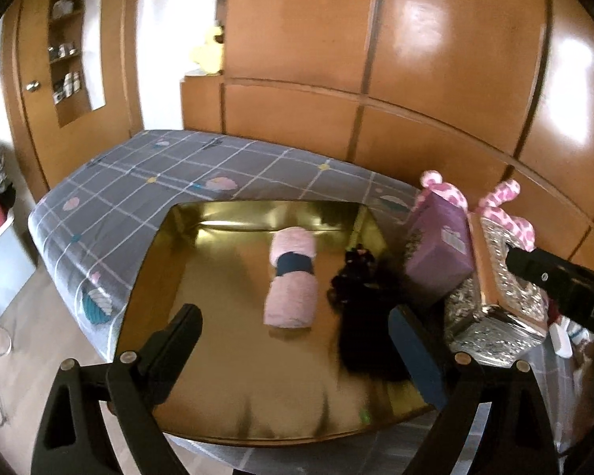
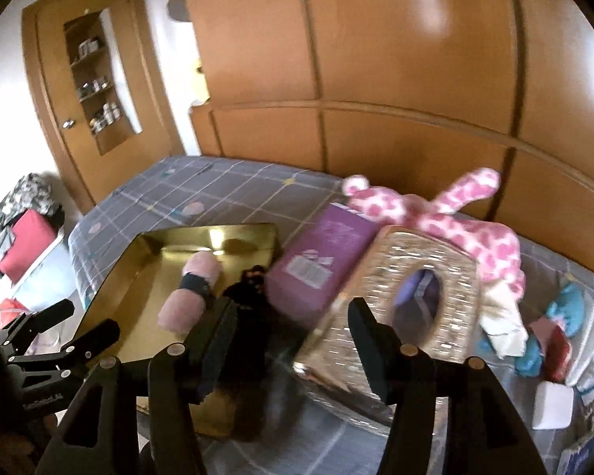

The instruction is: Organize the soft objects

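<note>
Glossy gold tray [image 1: 202,237] holds fuzzy pink roll [image 1: 291,277]; glittery silver box [image 2: 423,277] beside.

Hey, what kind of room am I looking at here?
Most likely a bedroom in a home. A bed with a grey checked sheet stands against big wooden wardrobe doors, a pink spotted plush toy lies on it, and a wall niche with shelves holds small bottles.

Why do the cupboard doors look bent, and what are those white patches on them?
Left wrist view: the fisheye lens bows the straight cupboard doors; the white patches are glare from light hitting the glossy wood, and the gold tray mirrors light too. Right wrist view: the same bending and a fainter glare, with the glittery box smeared by motion blur.
</note>
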Demonstrator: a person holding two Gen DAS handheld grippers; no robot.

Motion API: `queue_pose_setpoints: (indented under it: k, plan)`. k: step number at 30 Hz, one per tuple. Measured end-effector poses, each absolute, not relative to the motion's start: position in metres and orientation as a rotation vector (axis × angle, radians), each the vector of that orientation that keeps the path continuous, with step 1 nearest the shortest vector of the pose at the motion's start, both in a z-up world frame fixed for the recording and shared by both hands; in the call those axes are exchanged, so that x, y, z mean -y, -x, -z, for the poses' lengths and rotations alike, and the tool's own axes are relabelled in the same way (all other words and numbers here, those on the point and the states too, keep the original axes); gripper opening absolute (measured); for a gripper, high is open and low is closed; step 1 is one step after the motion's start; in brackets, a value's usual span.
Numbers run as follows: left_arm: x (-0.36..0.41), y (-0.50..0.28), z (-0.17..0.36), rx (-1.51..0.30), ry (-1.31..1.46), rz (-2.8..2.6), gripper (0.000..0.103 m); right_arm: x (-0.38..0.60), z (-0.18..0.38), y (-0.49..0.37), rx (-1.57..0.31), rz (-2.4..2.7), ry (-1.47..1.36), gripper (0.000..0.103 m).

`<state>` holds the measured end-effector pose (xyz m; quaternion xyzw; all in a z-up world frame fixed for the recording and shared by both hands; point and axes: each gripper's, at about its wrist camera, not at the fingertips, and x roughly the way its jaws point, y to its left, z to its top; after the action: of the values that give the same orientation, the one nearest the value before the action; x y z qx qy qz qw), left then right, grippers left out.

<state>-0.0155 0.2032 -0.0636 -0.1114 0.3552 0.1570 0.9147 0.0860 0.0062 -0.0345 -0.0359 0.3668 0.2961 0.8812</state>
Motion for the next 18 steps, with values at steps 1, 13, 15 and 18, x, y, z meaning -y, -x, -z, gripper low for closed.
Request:
queue_pose_setpoints:
  k: [1, 13, 15, 18]
  plan:
    - [-0.199, 0.014, 0.063, -0.732, 0.222, -0.316, 0.096, 0.0, 0.034, -0.087, -0.762, -0.605, 0.069, 0.059]
    - [-0.152, -0.004, 0.051, -0.737, 0.147, -0.188, 0.096, 0.113, 0.034, -0.107, -0.744, -0.392, -0.004, 0.059]
    - [-0.139, -0.009, 0.046, -0.731, 0.119, -0.161, 0.098, 0.145, 0.035, -0.112, -0.748, -0.332, -0.024, 0.059]
    - [-0.119, -0.017, 0.041, -0.728, 0.091, -0.093, 0.098, 0.191, 0.037, -0.12, -0.75, -0.235, -0.058, 0.059]
